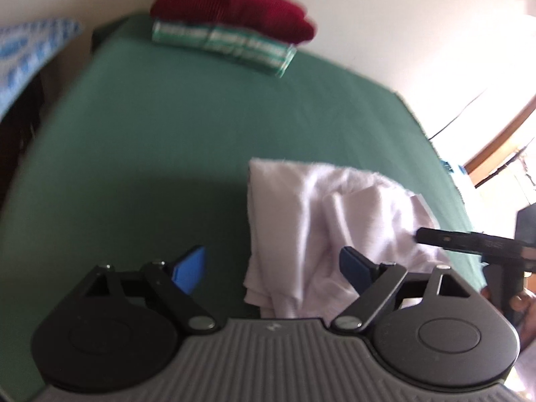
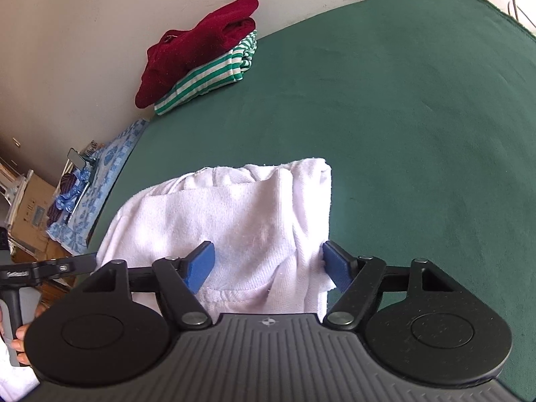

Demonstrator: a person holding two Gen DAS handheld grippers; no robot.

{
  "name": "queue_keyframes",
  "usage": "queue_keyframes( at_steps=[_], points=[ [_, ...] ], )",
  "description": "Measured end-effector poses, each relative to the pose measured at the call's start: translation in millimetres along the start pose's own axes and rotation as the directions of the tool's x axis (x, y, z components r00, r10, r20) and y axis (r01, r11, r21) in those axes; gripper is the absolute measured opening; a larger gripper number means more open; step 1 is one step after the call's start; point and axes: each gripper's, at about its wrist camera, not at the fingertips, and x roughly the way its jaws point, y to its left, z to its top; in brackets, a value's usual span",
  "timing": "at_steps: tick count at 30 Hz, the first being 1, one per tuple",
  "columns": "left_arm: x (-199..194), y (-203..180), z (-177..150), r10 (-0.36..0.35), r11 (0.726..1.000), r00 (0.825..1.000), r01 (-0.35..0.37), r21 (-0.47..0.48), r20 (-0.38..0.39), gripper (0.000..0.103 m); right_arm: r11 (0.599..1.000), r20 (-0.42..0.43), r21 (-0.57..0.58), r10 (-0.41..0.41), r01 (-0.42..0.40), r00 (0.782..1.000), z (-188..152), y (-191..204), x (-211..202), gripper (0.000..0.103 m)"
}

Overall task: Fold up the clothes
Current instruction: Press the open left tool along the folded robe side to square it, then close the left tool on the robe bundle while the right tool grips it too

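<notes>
Seen from the left wrist camera, the left gripper (image 1: 271, 269) hangs over the near part of a green table cover (image 1: 174, 134), its jaws spread wide and released. One blue pad (image 1: 191, 268) sits over bare green cloth and the other over the near left part of a white garment (image 1: 321, 221); neither presses on it. That garment lies partly folded and rumpled, near and right of centre. From the right, a black finger of the right gripper (image 1: 469, 243) reaches in to the garment's right edge. At the far edge, against the pale wall, a dark red knit garment (image 1: 231, 6) rests on top of a folded green-and-white striped garment (image 1: 224, 42). This view is blurred.

Next, from the right wrist camera, the right gripper (image 2: 268, 266) is above the near end of the white garment (image 2: 214, 214), jaws wide and loose, with the fabric lying between the blue pads (image 2: 336, 264) but not pinched. The red garment (image 2: 197, 47) atop the striped one (image 2: 207, 77) sits far left by the wall. At the near left, part of the left gripper (image 2: 50, 269) shows, with the fingers of a hand (image 2: 20, 338) on its handle. A blue patterned cloth (image 2: 100, 181) lies beyond the table's left edge
</notes>
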Motion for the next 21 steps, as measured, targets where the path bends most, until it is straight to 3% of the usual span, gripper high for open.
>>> queue_keyframes(
  at_steps=[2,6,8,11,15,21],
  points=[
    [-9.1,-10.1,-1.2,-0.014,0.999,1.000,0.013,0.042,0.025,0.102,1.000,-0.004,-0.025,-0.014,0.014,1.000,-0.1,5.1,1.7,0.072],
    [7.3,-34.0,-0.2,-0.015,0.992,1.000,0.014,0.129,0.014,0.102,0.996,-0.016,-0.082,-0.043,0.042,0.999,-0.2,15.8,6.0,0.078],
    [28.7,-34.8,0.9,-0.013,0.993,0.999,0.017,0.119,-0.034,0.102,0.993,-0.022,-0.104,-0.055,0.052,0.998,-0.3,18.8,7.7,0.078],
    [49.9,-21.5,3.2,-0.018,0.999,0.997,0.020,0.031,-0.074,0.101,0.996,-0.034,-0.085,-0.025,0.022,0.999,0.9,12.5,5.8,0.078],
    [53.2,-2.7,-1.7,-0.078,0.996,0.993,0.073,-0.051,-0.086,0.101,0.993,-0.063,-0.114,0.000,-0.007,0.998,3.6,10.8,5.5,0.078],
    [57.8,-7.4,3.8,-0.090,0.996,0.989,0.091,-0.001,-0.117,0.102,0.989,-0.101,-0.147,0.003,-0.018,0.995,5.3,12.8,5.0,0.078]
  ],
)
